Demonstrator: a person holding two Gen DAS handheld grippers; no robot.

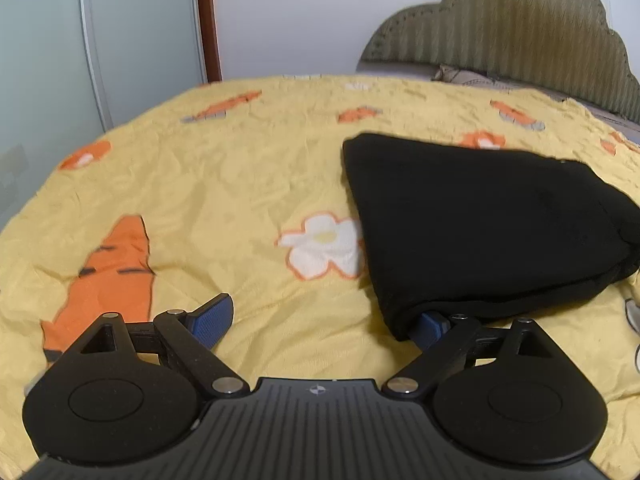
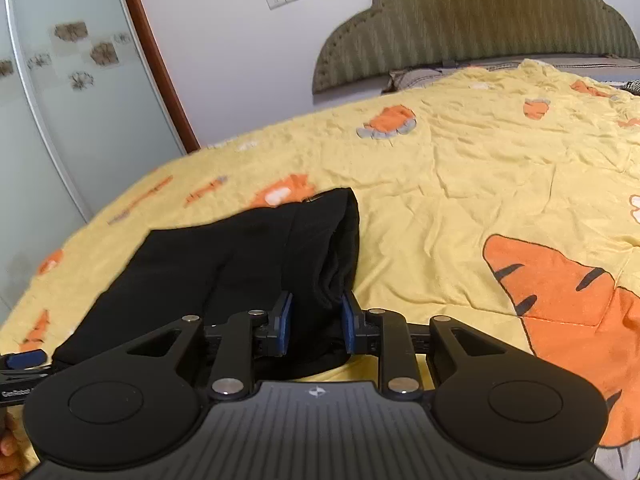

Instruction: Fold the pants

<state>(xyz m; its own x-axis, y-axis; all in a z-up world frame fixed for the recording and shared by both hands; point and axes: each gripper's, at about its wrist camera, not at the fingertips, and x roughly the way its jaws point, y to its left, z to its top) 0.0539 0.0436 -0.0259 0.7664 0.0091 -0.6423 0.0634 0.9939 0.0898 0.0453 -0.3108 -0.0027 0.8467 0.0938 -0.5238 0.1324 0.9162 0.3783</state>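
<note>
The black pants lie folded into a thick bundle on the yellow bedspread. My left gripper is open wide; its right finger is tucked under the bundle's near left corner, its left finger rests on the bedspread. In the right wrist view the pants lie ahead and to the left. My right gripper is shut on the bundle's near right edge, with black cloth bunched between the blue pads. The left gripper's blue tip shows at the far left.
The bedspread has orange carrot and white flower prints and is wrinkled. A green padded headboard stands at the far right end. A white wall, a brown door frame and frosted glass doors lie beyond the bed's far edge.
</note>
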